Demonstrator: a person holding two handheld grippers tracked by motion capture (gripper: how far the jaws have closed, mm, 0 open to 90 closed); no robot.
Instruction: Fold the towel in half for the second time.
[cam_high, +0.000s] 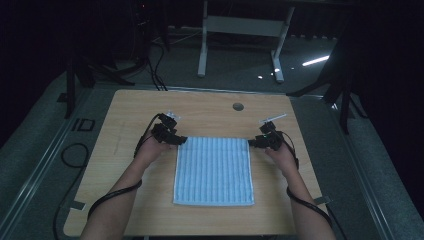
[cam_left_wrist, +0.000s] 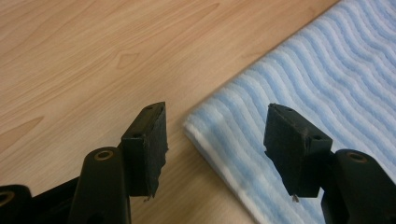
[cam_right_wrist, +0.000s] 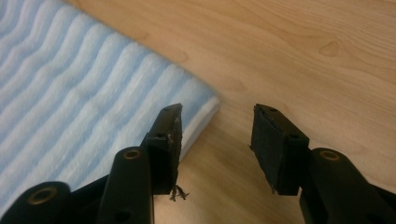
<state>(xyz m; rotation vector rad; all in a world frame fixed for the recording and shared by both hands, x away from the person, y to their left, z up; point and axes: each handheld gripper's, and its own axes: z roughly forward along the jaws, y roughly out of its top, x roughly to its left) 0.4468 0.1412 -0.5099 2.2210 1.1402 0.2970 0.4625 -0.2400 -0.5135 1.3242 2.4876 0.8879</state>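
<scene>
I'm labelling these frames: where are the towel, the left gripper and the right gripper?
towel (cam_high: 213, 170): high view, middle of the cloth.
left gripper (cam_left_wrist: 215, 128): left gripper view, midway between its fingertips.
right gripper (cam_right_wrist: 217, 126): right gripper view, midway between its fingertips.

No lettering, label, brand or number can be read on the striped blue towel (cam_high: 213, 170), the wooden table (cam_high: 130, 107) or either gripper's black jaws. A dark mark on the floor (cam_high: 30, 150) beside the table's left edge may be characters, but stays too dim to make out.
</scene>
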